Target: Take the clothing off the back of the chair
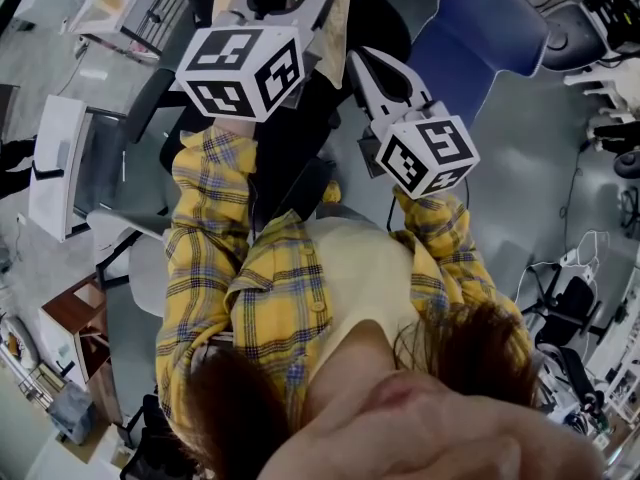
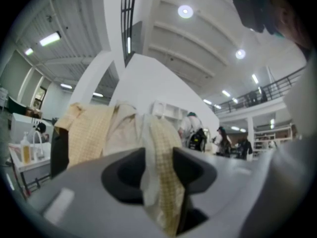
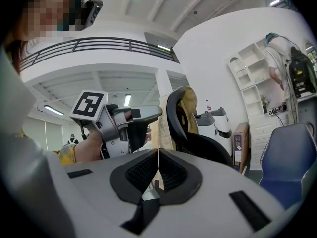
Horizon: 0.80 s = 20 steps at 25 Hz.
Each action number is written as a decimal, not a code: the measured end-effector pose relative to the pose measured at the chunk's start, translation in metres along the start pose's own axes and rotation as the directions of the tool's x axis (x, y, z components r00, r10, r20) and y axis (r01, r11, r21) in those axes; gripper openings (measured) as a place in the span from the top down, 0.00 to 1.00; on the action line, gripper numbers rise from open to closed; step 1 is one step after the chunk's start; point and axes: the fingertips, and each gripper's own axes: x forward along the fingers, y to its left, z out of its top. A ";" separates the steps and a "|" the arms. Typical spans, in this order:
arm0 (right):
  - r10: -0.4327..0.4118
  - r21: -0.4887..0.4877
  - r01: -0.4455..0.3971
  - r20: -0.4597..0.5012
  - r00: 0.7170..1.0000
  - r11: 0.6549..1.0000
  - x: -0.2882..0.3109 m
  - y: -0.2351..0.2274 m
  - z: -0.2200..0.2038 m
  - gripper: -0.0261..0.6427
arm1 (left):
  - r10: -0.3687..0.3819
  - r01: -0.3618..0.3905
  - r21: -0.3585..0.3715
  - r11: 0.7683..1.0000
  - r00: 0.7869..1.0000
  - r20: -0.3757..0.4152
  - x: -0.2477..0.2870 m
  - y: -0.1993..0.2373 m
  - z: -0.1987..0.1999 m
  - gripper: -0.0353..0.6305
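Grey floor (image 1: 540, 158) w/ blue chair (image 1: 480, 28), white walls (image 2: 158, 83), ceiling lights (image 2: 185, 11).

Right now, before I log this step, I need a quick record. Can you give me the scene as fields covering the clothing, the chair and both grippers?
garment: pale yellow checked cloth, draped over the chair back
black office chair: upright, in front of both grippers
left gripper: jaws apart, a fold of the garment hanging between them
right gripper: jaws together, nothing between them
blue chair: to the right of the black one
task state: garment not yet off the chair
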 end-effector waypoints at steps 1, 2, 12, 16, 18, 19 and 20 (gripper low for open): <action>0.001 0.000 -0.001 -0.001 1.000 1.000 0.000 0.001 0.000 0.94 | -0.006 0.006 0.003 1.000 1.000 -0.007 0.001 0.000 -0.001 0.70; 0.001 0.001 -0.001 -0.002 1.000 1.000 0.001 0.003 -0.001 0.94 | -0.012 0.012 0.007 1.000 1.000 -0.014 0.002 0.000 -0.001 0.70; -0.007 0.008 0.007 -0.003 1.000 1.000 -0.002 0.002 -0.003 0.94 | -0.044 0.054 0.120 0.991 0.995 -0.084 0.011 -0.004 -0.010 0.91; -0.010 0.010 0.010 -0.004 1.000 1.000 -0.003 0.001 -0.004 0.94 | -0.002 0.015 0.154 0.988 0.997 -0.082 0.010 0.003 -0.012 0.93; -0.009 0.012 0.009 -0.005 1.000 1.000 -0.003 0.000 -0.004 0.94 | 0.045 -0.031 0.180 0.983 0.996 -0.073 0.009 0.011 -0.011 0.93; -0.008 0.014 0.008 -0.006 1.000 1.000 -0.003 0.000 -0.005 0.94 | 0.076 -0.062 0.197 0.978 0.995 -0.066 0.008 0.017 -0.010 0.93; -0.006 0.015 0.006 -0.008 1.000 1.000 -0.003 0.001 -0.006 0.94 | 0.110 -0.096 0.215 0.972 0.992 -0.057 0.007 0.023 -0.009 0.93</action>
